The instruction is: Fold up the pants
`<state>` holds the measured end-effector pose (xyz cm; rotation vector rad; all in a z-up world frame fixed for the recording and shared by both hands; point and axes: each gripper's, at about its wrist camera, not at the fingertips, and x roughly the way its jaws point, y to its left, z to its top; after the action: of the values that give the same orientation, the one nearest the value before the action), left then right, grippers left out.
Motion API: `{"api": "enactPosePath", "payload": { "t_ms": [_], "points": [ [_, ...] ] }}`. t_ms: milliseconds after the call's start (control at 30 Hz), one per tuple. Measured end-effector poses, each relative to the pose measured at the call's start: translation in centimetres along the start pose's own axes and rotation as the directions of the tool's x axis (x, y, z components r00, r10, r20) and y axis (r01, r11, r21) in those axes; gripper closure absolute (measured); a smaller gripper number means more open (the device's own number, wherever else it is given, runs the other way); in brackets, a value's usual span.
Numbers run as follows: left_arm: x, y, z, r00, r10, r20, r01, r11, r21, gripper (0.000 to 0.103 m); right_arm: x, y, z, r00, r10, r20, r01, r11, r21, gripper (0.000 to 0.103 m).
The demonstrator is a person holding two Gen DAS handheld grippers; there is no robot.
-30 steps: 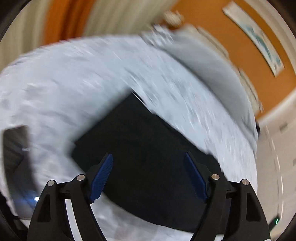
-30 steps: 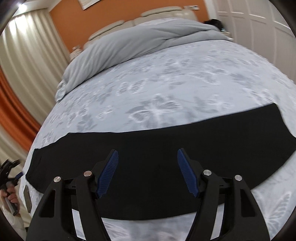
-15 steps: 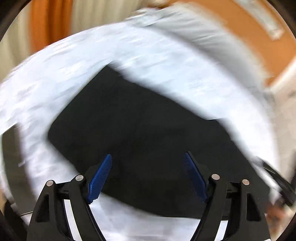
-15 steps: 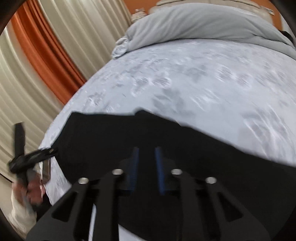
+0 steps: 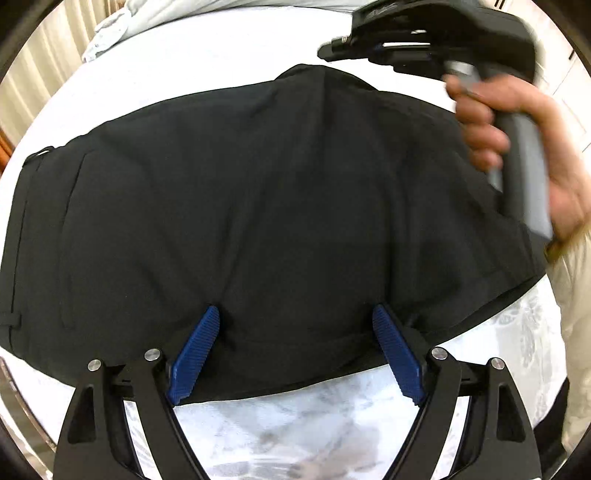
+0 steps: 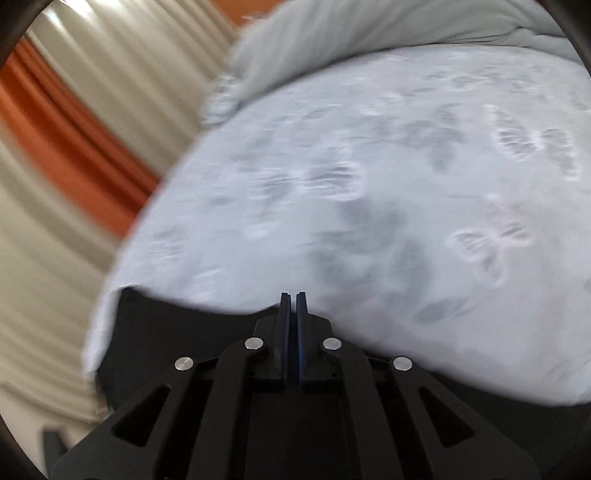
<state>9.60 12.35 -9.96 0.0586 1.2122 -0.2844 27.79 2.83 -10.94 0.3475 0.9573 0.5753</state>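
The black pants (image 5: 277,203) lie spread flat across the bed, with the waistband at the left of the left wrist view. My left gripper (image 5: 295,310) hovers low over their near edge. Its jaws are opening, and the cloth lies under the blue pads (image 5: 195,350) without being pinched. A hand (image 5: 517,110) holds my right gripper (image 5: 328,50) above the pants' far edge at the top right. In its own view the right gripper (image 6: 293,295) is shut with nothing between its tips, and the pants (image 6: 166,332) show dark just below it.
The bed (image 6: 406,166) has a pale sheet with a butterfly pattern. A grey duvet (image 6: 369,33) is bunched at its head. Cream and orange curtains (image 6: 74,129) hang beyond the bed's left side. A white sleeve (image 5: 576,295) reaches in at the right.
My right gripper has shut and swung left along the pants. My left gripper has rolled and dropped closer to the pants. The hand with the right gripper has come into the left wrist view.
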Motion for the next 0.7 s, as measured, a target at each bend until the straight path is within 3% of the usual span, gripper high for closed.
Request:
{"api": "enactPosePath", "payload": {
  "t_ms": [67, 133, 200, 267, 300, 367, 433, 467, 500, 533, 567, 600, 633, 700],
  "points": [
    [-0.1, 0.3, 0.5, 1.0, -0.011, -0.012, 0.011, 1.0, -0.005, 0.016, 2.2, 1.1, -1.1, 0.997, -0.02, -0.076, 0.017, 0.999, -0.038, 0.101],
    [0.2, 1.6, 1.6, 1.0, -0.018, -0.01, 0.018, 1.0, -0.011, 0.014, 5.1, 0.6, -0.9, 0.987, -0.125, -0.105, 0.116, 0.99, -0.084, 0.103],
    [-0.8, 2.6, 2.4, 0.997, -0.069, 0.026, 0.07, 0.996, -0.05, 0.016, 4.5, -0.7, 0.1, 0.993, -0.098, -0.067, 0.099, 0.995, 0.014, 0.103],
    [-3.9, 6.2, 3.6, 0.968, -0.183, 0.174, 0.211, 0.964, -0.162, 0.017, 1.1, -0.7, 0.7, 0.995, -0.1, 0.014, 0.099, 0.994, 0.051, 0.1],
    [-5.0, 7.7, 4.0, 0.956, -0.181, 0.233, 0.229, 0.952, -0.201, 0.017, -0.2, -0.3, 0.5, 0.997, -0.077, 0.027, 0.077, 0.997, 0.019, 0.1],
    [-6.6, 11.7, 5.4, 0.941, -0.109, 0.32, 0.216, 0.923, -0.319, 0.017, -2.5, 0.4, -0.9, 0.995, -0.099, 0.018, 0.1, 0.994, -0.043, 0.1],
    [-5.6, 16.0, 6.7, 0.952, 0.0, 0.307, 0.14, 0.89, -0.435, 0.017, -2.8, 0.4, -2.5, 0.992, -0.124, -0.019, 0.123, 0.99, -0.074, 0.1],
    [-4.4, 17.8, 6.9, 0.964, 0.078, 0.255, 0.055, 0.878, -0.475, 0.017, -2.6, -0.4, -3.4, 0.984, -0.175, -0.035, 0.171, 0.981, -0.088, 0.1],
    [-2.3, 20.2, 6.5, 0.972, 0.186, 0.141, -0.087, 0.847, -0.525, 0.021, -2.1, -1.7, -4.4, 0.964, -0.256, -0.065, 0.249, 0.963, -0.098, 0.103],
    [-1.3, 21.6, 5.9, 0.975, 0.191, 0.115, -0.102, 0.838, -0.536, 0.02, -1.9, -3.5, -5.3, 0.942, -0.325, -0.084, 0.316, 0.942, -0.11, 0.103],
    [-1.9, 21.8, 5.8, 0.967, 0.205, 0.149, -0.101, 0.851, -0.515, 0.02, -3.3, -4.9, -6.0, 0.962, -0.269, -0.035, 0.266, 0.96, -0.084, 0.103],
    [-2.5, 21.4, 5.7, 0.95, 0.286, 0.124, -0.192, 0.851, -0.489, 0.032, -4.3, -5.7, -6.3, 0.955, -0.297, -0.026, 0.295, 0.954, -0.052, 0.103],
    [-2.5, 21.6, 5.5, 0.949, 0.289, 0.122, -0.196, 0.849, -0.491, 0.033, -5.3, -5.8, -6.4, 0.945, -0.326, -0.011, 0.326, 0.945, -0.033, 0.098],
    [-1.6, 21.2, 5.5, 0.944, 0.307, 0.119, -0.214, 0.847, -0.488, 0.033, -6.1, -4.9, -5.9, 0.955, -0.297, 0.006, 0.297, 0.955, -0.022, 0.098]
  ]
}}
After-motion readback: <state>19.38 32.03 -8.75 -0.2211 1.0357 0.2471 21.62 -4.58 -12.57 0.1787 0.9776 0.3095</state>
